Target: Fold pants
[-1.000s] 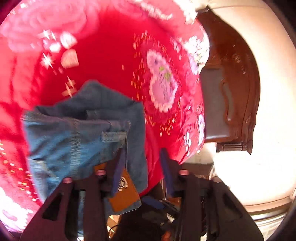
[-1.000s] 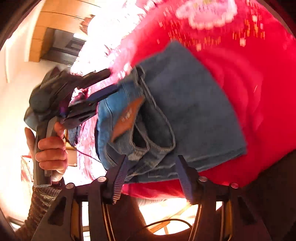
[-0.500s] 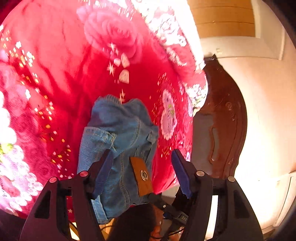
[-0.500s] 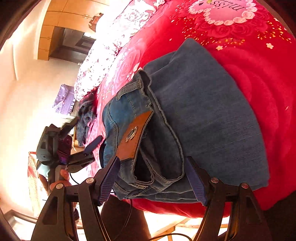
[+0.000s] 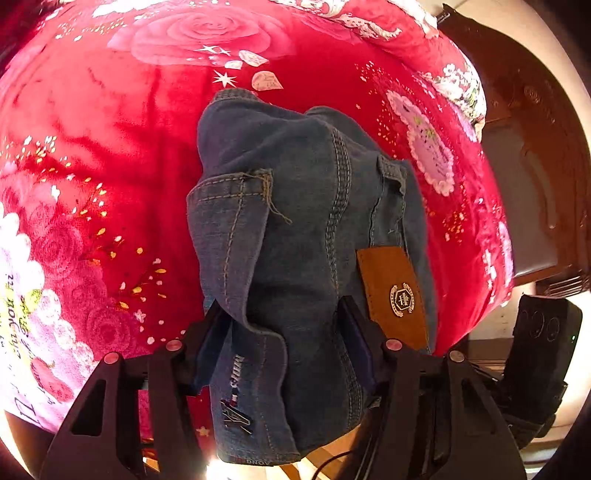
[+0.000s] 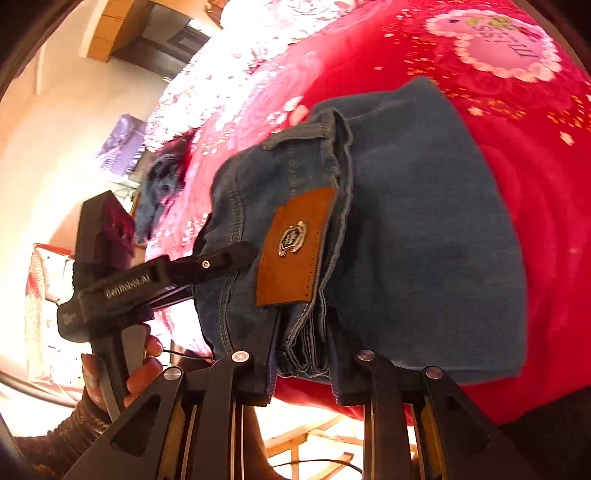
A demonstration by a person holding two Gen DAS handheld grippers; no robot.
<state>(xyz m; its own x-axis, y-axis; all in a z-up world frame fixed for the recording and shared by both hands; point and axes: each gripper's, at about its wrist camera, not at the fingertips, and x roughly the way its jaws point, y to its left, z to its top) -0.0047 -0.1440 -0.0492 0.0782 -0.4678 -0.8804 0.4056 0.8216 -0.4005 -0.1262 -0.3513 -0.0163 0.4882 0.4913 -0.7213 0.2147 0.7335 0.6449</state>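
The folded blue jeans (image 5: 306, 229) with a tan leather patch (image 5: 395, 295) lie near the edge of a red floral bedspread (image 5: 110, 147). My left gripper (image 5: 284, 332) has its jaws apart around the waistband end of the bundle, with denim draped between the fingers. In the right wrist view the jeans (image 6: 406, 221) show their patch (image 6: 295, 247). My right gripper (image 6: 303, 354) straddles the stacked waistband layers, jaws apart. The left gripper (image 6: 236, 258) reaches onto the jeans' left side there, with the hand below it.
A dark wooden bed frame (image 5: 535, 166) stands beyond the bed's right edge. Another dark denim garment (image 6: 162, 181) lies further along the bed. The bed edge runs just under both grippers. A wooden wardrobe (image 6: 118, 33) is at the far left.
Both grippers have moved in onto the waistband end of the folded jeans. The denim now sits between the fingers of each. The jeans look closer and larger in both views.
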